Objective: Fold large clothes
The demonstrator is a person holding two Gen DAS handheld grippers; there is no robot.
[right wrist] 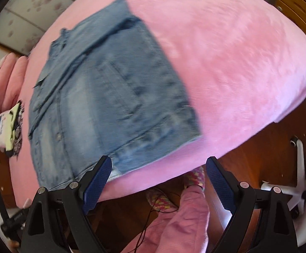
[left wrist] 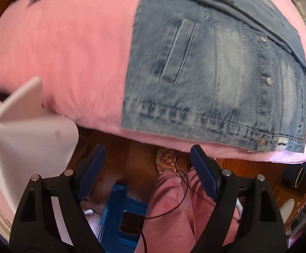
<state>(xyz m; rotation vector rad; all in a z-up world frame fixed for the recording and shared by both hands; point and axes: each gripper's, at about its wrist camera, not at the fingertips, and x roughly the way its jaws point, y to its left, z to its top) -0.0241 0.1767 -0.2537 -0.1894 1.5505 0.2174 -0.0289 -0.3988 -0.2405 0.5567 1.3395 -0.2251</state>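
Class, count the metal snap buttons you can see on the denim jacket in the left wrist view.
3 on the denim jacket: upper placket, mid placket, hem corner. Others may be hidden under the folded flap.

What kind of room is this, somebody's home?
Most likely a bedroom at home. A denim jacket lies on a bed under a pink blanket, pink pillows sit at its far end, and the floor is wood.
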